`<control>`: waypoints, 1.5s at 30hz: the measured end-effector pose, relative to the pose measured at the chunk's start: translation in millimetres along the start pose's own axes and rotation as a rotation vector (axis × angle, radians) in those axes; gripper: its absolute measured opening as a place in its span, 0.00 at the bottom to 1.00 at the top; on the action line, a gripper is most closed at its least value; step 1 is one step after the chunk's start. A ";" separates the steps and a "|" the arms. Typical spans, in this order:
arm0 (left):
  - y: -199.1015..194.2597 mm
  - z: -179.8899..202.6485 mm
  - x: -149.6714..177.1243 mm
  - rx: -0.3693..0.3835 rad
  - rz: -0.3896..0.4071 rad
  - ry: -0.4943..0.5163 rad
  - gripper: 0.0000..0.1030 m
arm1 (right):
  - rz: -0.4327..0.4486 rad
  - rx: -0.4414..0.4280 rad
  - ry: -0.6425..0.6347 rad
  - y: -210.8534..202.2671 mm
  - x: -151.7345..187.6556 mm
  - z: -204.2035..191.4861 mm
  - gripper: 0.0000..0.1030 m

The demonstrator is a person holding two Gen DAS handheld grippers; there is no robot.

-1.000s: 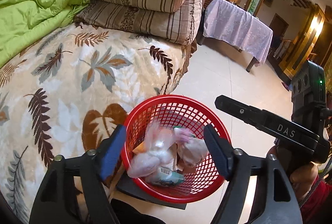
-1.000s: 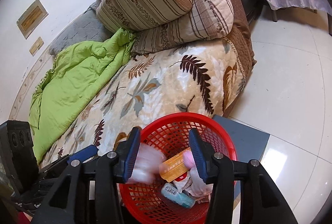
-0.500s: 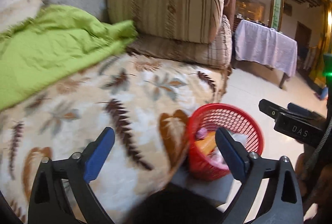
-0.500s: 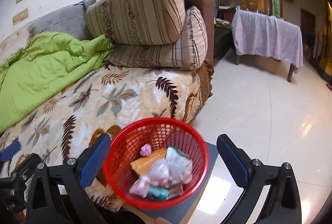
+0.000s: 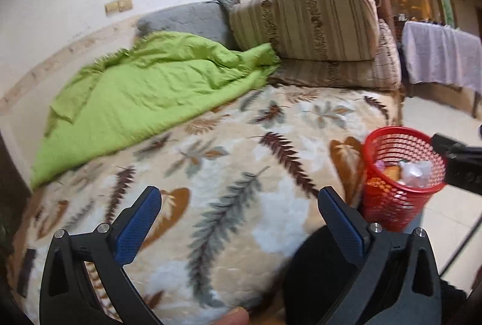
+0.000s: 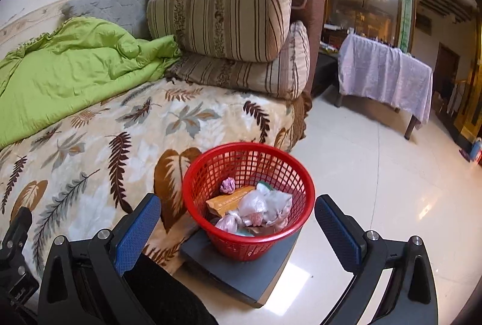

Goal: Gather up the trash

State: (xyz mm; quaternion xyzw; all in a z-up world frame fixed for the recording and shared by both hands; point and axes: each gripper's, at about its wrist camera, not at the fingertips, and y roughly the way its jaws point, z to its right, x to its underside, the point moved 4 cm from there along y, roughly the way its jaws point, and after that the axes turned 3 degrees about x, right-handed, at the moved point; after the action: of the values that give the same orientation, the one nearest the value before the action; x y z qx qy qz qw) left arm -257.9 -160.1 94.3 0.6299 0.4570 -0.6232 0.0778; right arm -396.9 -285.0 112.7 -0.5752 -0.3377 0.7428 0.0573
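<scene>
A red mesh basket (image 6: 195,183) stands on a dark grey block (image 6: 271,270) on the floor beside the sofa. Inside it lie crumpled plastic bags (image 6: 259,207), an orange packet (image 6: 229,200) and a small pink wad (image 6: 227,184). My right gripper (image 6: 236,227) hangs open just above and in front of the basket, with nothing between its fingers. My left gripper (image 5: 239,221) is open over the leaf-print blanket (image 5: 241,150), empty, with the basket (image 5: 388,201) to its right. The right gripper's body (image 5: 461,165) pokes in at that view's right edge.
A green quilt (image 6: 60,77) is bunched at the sofa's back left. Two striped cushions (image 6: 229,20) are stacked against the brown armrest (image 6: 311,23). A table under a pale cloth (image 6: 385,74) stands across the glossy tiled floor (image 6: 376,189). A dark-clothed knee (image 5: 313,273) shows low down.
Both grippers have pulled back and up from the basket and opened wider. The left one swung left over the blanket. Trash that was between the jaws now lies in the basket.
</scene>
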 end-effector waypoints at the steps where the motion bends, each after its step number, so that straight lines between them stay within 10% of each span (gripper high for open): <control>1: 1.1 -0.5 0.4 0.002 -0.009 -0.005 1.00 | 0.008 -0.001 -0.001 -2.4 0.0 0.0 1.00; 45: 4.3 -2.2 6.0 0.059 -0.020 -0.036 1.00 | -0.017 -0.027 -0.038 0.1 3.8 -7.6 1.00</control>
State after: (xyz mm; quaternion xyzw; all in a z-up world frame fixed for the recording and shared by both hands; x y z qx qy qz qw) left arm -254.5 -158.2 87.6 0.6158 0.4432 -0.6486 0.0611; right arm -391.4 -279.9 108.7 -0.5590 -0.3534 0.7484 0.0495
